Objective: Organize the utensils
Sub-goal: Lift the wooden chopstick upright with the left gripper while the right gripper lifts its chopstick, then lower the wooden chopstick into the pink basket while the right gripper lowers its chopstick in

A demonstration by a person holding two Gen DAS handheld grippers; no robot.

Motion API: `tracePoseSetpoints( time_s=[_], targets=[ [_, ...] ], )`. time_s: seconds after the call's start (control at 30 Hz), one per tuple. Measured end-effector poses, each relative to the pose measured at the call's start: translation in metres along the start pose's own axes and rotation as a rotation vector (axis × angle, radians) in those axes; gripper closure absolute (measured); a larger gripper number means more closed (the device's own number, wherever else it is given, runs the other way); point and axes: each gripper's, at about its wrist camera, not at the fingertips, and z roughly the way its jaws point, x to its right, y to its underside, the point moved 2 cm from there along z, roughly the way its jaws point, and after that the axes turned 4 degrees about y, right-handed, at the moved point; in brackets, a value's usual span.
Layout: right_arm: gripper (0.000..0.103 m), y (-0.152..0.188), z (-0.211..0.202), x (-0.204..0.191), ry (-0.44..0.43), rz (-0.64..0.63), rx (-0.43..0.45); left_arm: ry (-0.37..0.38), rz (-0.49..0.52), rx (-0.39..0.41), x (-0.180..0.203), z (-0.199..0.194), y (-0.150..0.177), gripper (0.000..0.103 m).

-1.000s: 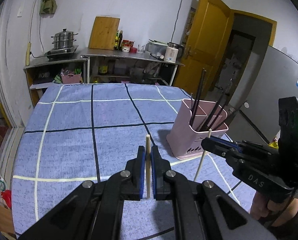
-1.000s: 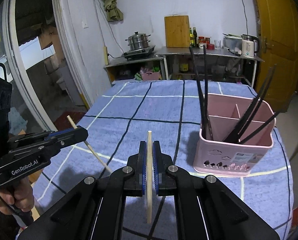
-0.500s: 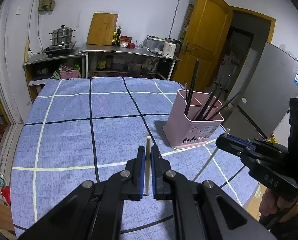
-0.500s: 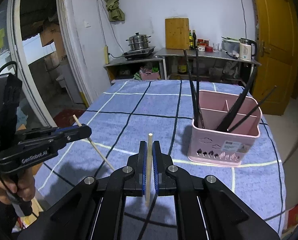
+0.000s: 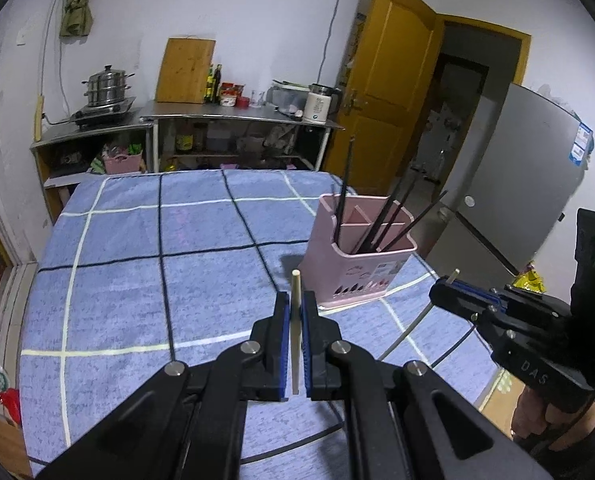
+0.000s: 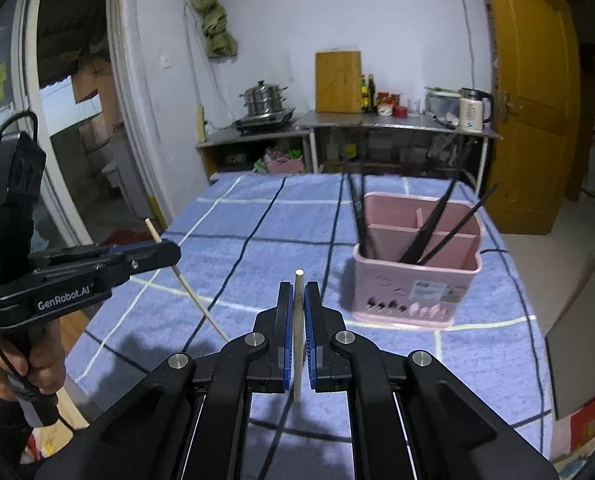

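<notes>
We count two grippers, each with one pale wooden chopstick, and one pink utensil holder [image 5: 359, 264] on the blue checked tablecloth [image 5: 137, 264].

In the holder stand black chopsticks [image 6: 425, 228] — about five or six, though where they cross we cannot count them surely. The holder is split into compartments; one or two dark sticks stand near upright at its left end, and the rest lean up and to the right from the front compartment.

The left gripper [image 5: 294, 316] has its blue pads closed against the left chopstick [image 5: 295, 320], which stands upright between the fingers, its long axis vertical, the blunt top rising a little above the fingertips and the lower end showing below the pads. Seen from the right wrist camera, that same stick slants, its lower end down toward the cloth and to the right.

The right gripper [image 6: 296, 316] likewise has its pads pressed onto the right chopstick [image 6: 298, 332] — upright, long axis vertical, top just above the fingertips.

Both grippers hang above the near part of the table. The holder stands ahead and to the right of each, apart from both sticks, nearer to the right gripper.
</notes>
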Motion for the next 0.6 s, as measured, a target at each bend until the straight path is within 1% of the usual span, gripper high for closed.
tracePoseSetpoints(
  time_s=[0.27,0.37,0.6],
  targets=[
    [0.097,-0.023,-0.015,0.039,0.051,0.077,0.071,0.062,0.010,0.000,0.023,0.021,-0.029,0.097],
    [0.097,-0.033,-0.017,0.053,0.067,0.101,0.097,0.082,0.015,0.017,0.032,0.026,-0.043,0.097],
    [0.097,-0.060,-0.021,0.080,0.076,0.168,0.170,0.110,0.016,0.075,0.044,0.031,-0.081,0.097]
  ],
)
